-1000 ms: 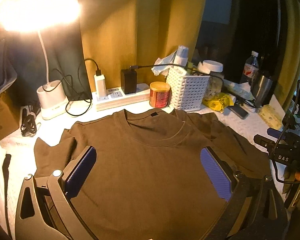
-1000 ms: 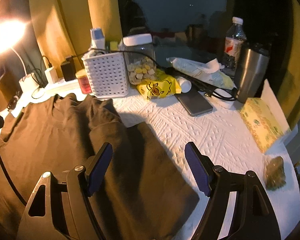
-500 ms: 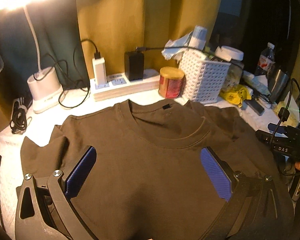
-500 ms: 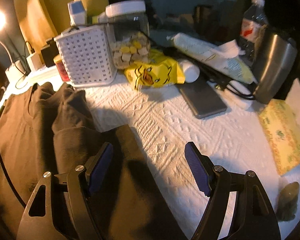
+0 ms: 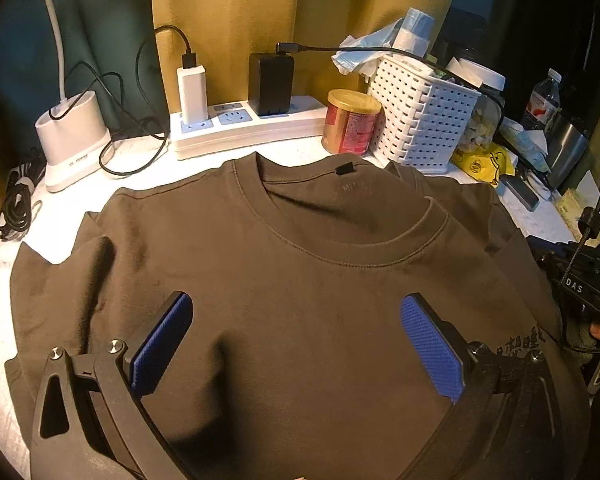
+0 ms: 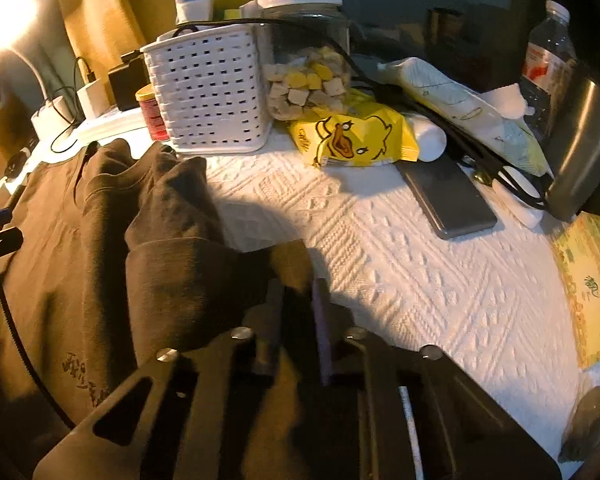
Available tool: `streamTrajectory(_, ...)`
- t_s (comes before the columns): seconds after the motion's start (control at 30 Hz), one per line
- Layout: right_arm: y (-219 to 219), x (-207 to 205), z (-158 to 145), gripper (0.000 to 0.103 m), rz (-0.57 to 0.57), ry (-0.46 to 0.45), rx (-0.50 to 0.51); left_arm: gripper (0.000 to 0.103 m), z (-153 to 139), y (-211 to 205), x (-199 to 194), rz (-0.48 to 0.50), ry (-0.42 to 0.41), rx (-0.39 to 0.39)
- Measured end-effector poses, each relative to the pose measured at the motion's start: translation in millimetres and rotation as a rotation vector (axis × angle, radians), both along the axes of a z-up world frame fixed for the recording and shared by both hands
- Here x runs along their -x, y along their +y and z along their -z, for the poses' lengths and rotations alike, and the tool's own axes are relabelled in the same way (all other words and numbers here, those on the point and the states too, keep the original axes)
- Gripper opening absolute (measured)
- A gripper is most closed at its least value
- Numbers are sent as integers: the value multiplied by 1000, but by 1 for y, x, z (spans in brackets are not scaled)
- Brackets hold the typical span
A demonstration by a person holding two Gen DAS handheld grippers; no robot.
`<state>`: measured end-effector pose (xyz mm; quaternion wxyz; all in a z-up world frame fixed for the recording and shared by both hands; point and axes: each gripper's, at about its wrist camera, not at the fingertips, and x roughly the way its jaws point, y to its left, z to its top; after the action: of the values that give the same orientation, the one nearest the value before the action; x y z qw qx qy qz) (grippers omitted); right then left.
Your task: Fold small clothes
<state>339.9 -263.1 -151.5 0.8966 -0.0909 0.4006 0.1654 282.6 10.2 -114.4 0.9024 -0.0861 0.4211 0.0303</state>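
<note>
A dark brown T-shirt (image 5: 300, 280) lies front up on the white textured table cover, its collar toward the back wall. My left gripper (image 5: 296, 340) is open, its blue pads spread wide just above the shirt's chest, holding nothing. In the right wrist view my right gripper (image 6: 300, 300) is shut on the edge of the shirt's right sleeve (image 6: 204, 272), which is bunched and lifted into folds. The shirt's body (image 6: 60, 248) spreads to the left there.
Behind the shirt stand a white power strip (image 5: 244, 128) with chargers, a red tin (image 5: 352, 122), a white basket (image 5: 420, 124) and a lamp base (image 5: 72, 140). At the right lie a yellow snack bag (image 6: 352, 140), a phone (image 6: 448, 200), a steel mug (image 6: 584, 148) and a yellow pack (image 6: 592, 284).
My right gripper moved forward and closed on the sleeve edge, bunching the cloth. My left gripper moved closer to the shirt and stays open.
</note>
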Motion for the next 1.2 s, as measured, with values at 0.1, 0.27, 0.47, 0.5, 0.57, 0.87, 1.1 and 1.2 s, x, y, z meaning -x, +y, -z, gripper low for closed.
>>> streamTrajectory(0.1, -8, 1, -4, 7, 33, -9, 3, 102, -4, 0, 3, 2, -9, 0)
streamTrajectory(0.27, -35, 10, -24, 7, 128, -65, -19, 102, -12, 4, 10, -2, -24, -4)
streamTrajectory(0.47, -42, 34, -59, 7, 152, -143, -52, 102, -23, 8, 24, 1, -51, -8)
streamTrajectory(0.5, -41, 39, -64, 7, 147, -154, -58, 102, -24, 9, 26, 0, -55, -7)
streamTrajectory(0.57, -32, 47, -74, 7, 134, -172, -65, 102, -28, 13, 31, -3, -66, -5)
streamTrajectory(0.87, 29, 82, -101, 7, 46, -220, -70, 102, -39, 39, 64, -19, -117, 11)
streamTrajectory(1.1, 73, 93, -75, 7, 6, -167, -66, 102, -35, 55, 86, -18, -120, 29)
streamTrajectory(1.2, 89, 97, -58, 7, 0, -130, -63, 102, -31, 61, 94, -19, -112, 37)
